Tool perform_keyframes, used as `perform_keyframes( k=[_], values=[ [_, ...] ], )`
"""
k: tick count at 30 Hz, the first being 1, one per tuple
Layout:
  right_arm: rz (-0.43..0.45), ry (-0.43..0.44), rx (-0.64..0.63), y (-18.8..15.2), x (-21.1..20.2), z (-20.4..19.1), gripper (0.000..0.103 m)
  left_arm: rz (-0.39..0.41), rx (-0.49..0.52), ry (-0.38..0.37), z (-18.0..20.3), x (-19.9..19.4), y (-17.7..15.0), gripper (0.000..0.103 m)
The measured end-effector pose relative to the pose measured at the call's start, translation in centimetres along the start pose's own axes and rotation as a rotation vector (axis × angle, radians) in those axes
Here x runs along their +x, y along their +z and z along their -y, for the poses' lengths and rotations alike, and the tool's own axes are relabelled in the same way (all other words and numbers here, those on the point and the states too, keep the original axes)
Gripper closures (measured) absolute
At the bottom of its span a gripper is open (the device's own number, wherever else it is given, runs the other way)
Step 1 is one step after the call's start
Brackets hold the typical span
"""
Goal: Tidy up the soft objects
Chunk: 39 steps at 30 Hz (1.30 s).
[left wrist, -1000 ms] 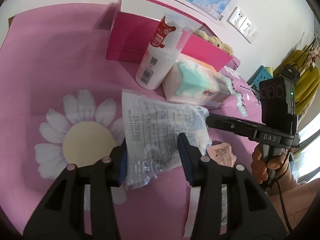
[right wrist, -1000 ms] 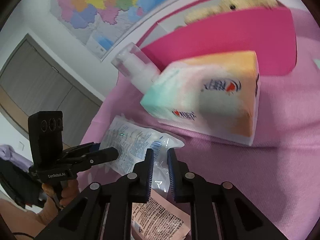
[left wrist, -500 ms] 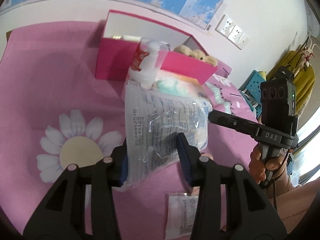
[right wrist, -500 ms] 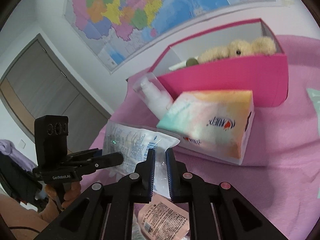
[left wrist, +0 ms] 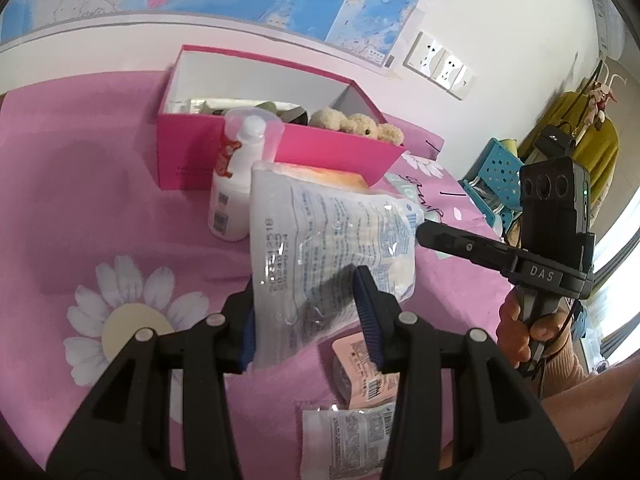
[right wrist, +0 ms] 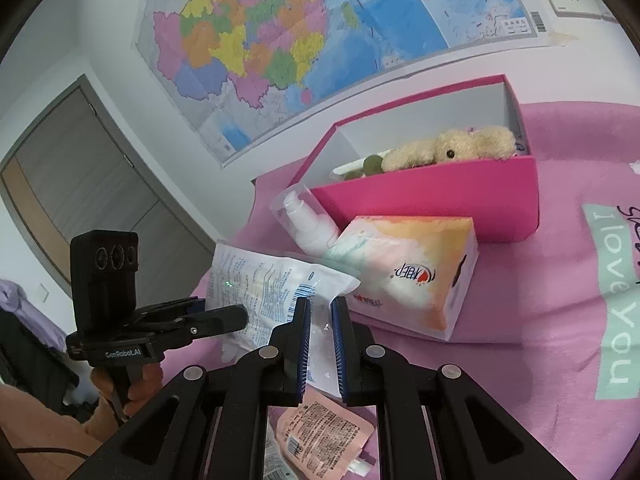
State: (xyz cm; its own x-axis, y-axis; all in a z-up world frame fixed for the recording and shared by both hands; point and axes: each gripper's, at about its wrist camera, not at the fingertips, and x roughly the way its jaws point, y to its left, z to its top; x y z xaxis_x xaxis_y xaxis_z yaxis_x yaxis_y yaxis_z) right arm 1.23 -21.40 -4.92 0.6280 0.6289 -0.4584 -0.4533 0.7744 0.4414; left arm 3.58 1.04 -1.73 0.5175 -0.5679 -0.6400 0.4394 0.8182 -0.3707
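Item: clear plastic pouch [left wrist: 320, 256]; now lifted off the pink bedspread [left wrist: 80, 200], hanging in front of the pink box [left wrist: 280, 152], where a second ago it lay flat; left gripper [left wrist: 308, 320] clamped across its lower end; right gripper [right wrist: 320, 332] pinched tight on its corner, though the contact is partly hidden; carry to the box appears under way; pump bottle [left wrist: 236, 184] beside the box, unmoved.

You've got bright, even daylight; the window [left wrist: 616, 264] at the left-cam's right edge is blown out to white. Glare spots sit on the clear plastic pouch [left wrist: 328, 248], w/ a soft shadow across its lower part. Both views are sharp at center, w/ heavy fisheye bending and dark vignette at the corners.
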Motion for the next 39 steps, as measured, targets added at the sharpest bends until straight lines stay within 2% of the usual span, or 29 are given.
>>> perform_keyframes(
  k=[12,20,39],
  values=[
    [0.06,-0.005,0.002,1.3,-2.2,-0.2,0.092,0.031,0.044,-0.01,1.6,-0.4,1.9,0.058],
    [0.113,-0.012,-0.019,3.9,-3.4,-0.3,0.092,0.062,0.082,-0.013,1.9,-0.1,4.5,0.058],
    [0.179,-0.025,-0.01,8.7,-2.7,0.9,0.091,0.078,0.093,-0.004,1.5,1.5,10.3,0.058]
  ],
)
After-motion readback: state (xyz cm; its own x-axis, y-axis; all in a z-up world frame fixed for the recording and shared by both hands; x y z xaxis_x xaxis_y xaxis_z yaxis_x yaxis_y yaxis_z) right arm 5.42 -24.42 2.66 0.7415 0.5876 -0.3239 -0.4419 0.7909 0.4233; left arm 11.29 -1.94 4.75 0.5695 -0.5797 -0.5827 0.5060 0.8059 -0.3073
